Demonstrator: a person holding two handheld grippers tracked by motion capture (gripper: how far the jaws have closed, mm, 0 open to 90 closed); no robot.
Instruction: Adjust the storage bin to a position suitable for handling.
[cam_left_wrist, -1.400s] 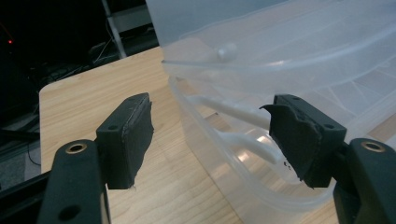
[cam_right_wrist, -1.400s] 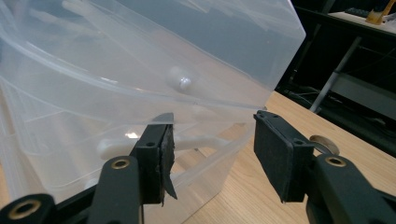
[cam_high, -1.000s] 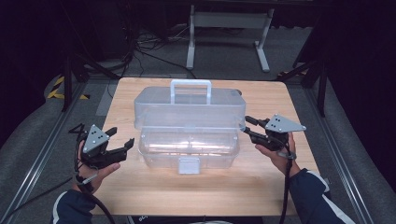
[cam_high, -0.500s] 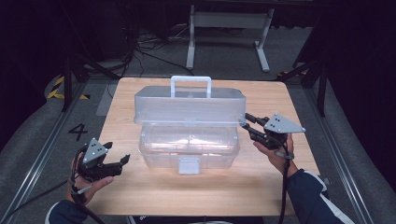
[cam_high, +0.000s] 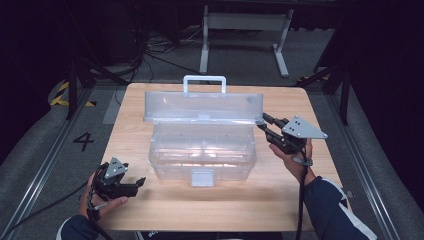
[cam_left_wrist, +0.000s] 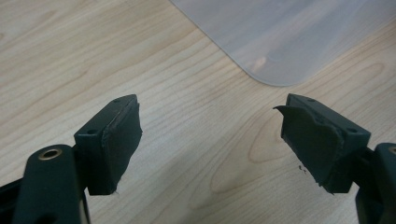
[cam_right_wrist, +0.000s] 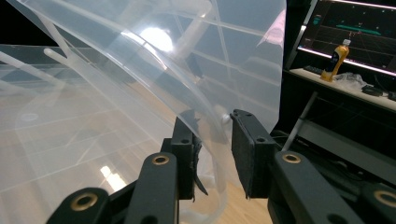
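Lid-opening is the step in hand. In the high view a clear plastic storage box (cam_high: 202, 152) sits mid-worktop (cam_high: 320, 200), its lid (cam_high: 202, 106) swung up on the far hinge with the handle (cam_high: 204, 82) topmost. The right gripper (cam_high: 265, 123) holds the lid's right end near its lower corner. The left gripper (cam_high: 136, 184) hovers low over the worktop's near left, apart from the box, and its jaws have just been opening with nothing between them.

In the left gripper view the two pads (cam_left_wrist: 122, 140) stand spread over bare wood, and a rounded clear corner of the box (cam_left_wrist: 285, 42) lies ahead of them, untouched.

In the right gripper view the jaws pinch the lid's thin transparent edge (cam_right_wrist: 208, 126), one pad on each face.

Judging from this, the next move calls for the right gripper to carry the lid on back until it rests by itself, while the left comes in to steady the base or reach inside.
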